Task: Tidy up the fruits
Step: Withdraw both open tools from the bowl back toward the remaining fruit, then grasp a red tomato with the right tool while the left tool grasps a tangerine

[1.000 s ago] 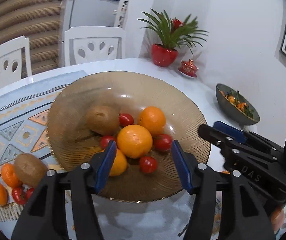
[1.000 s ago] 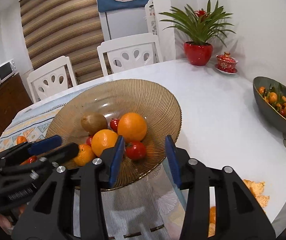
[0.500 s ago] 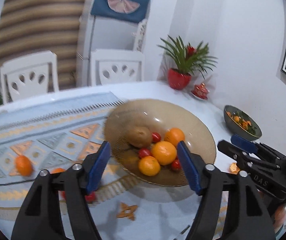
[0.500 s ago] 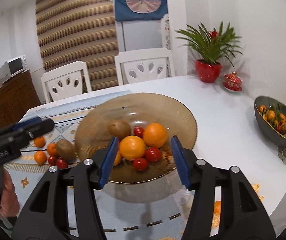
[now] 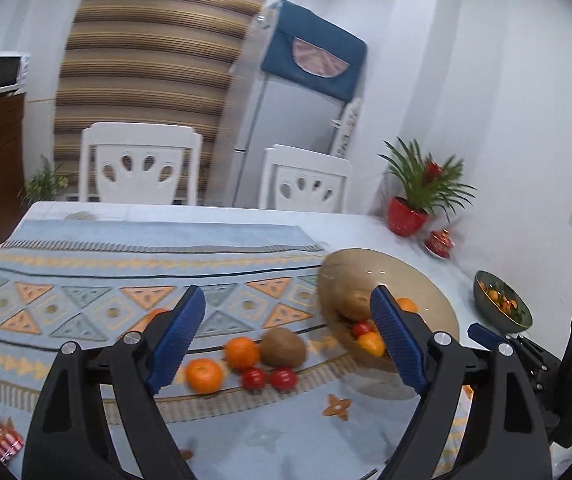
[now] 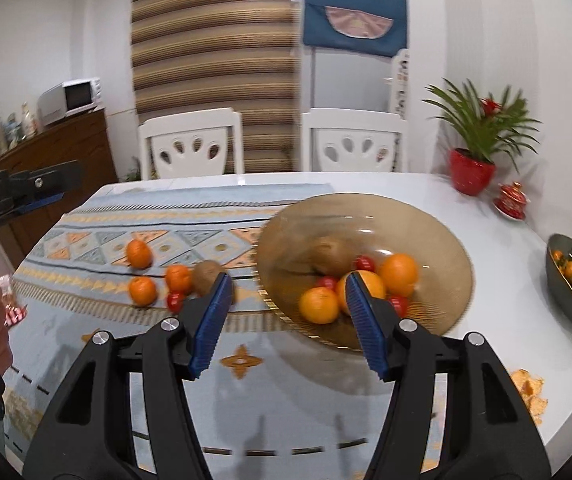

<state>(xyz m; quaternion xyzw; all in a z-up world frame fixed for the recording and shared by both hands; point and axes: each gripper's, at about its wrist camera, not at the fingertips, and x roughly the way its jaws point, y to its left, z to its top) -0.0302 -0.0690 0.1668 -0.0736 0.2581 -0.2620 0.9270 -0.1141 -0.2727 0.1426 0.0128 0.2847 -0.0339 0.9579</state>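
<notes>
Fruit lay partly sorted. Through the left wrist we saw our left tongs (image 5: 286, 340) released and empty above a kiwi (image 5: 283, 348), mandarins and cherry tomatoes loose on the table runner (image 5: 126, 264). Through the right wrist, our right tongs (image 6: 286, 320) gaped empty before the amber bowl (image 6: 437, 232), which held oranges, a kiwi and tomatoes.

Both tongs, left (image 5: 286, 344) and right (image 6: 286, 320), hang spread, gripping nothing.
</notes>
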